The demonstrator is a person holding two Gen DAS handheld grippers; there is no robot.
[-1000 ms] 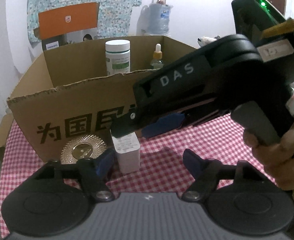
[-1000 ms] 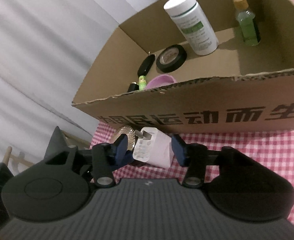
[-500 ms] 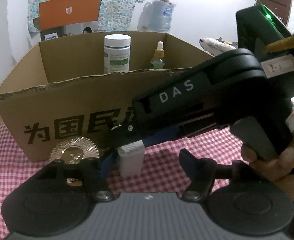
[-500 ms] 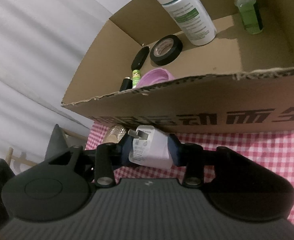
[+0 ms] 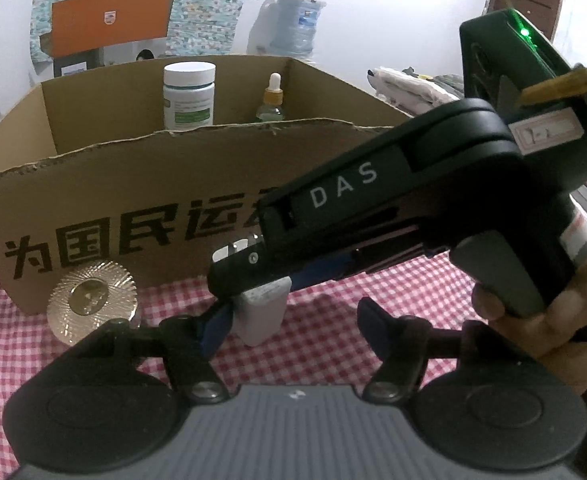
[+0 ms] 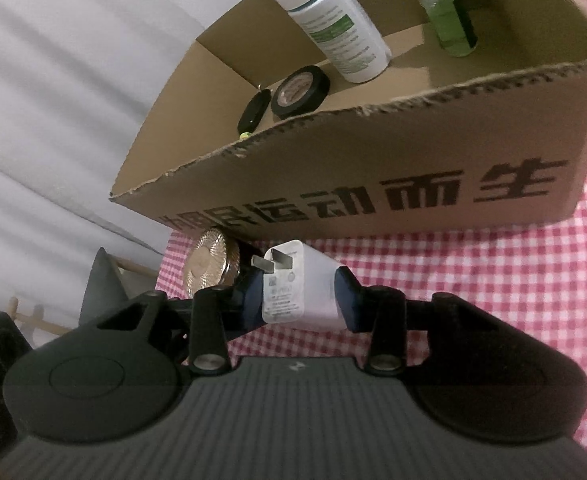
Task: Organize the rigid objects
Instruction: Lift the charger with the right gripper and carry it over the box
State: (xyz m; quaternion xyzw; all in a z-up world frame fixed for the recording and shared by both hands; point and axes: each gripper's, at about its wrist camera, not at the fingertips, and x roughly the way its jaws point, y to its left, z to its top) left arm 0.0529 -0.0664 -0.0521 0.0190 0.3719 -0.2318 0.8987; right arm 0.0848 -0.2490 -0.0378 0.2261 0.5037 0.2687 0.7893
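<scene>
A lived-in home room: checked tablecloth (image 5: 393, 292), water jug (image 5: 295, 28), patterned cloth (image 5: 213, 0) on wall

box (image 6: 373, 168) 1; bottles (image 6: 333, 28) 2; tape roll (image 6: 299, 90) 1; charger (image 6: 293, 292) 1; gold disc (image 5: 93, 300) 1

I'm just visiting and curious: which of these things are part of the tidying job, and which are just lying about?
Part of the job:
- white charger plug, clamped in the right hand-held gripper
- cardboard box
- gold round disc on the checked cloth
- white bottle, dropper bottle, black tape roll, already boxed

Just lying about:
- orange box
- water jug
</scene>
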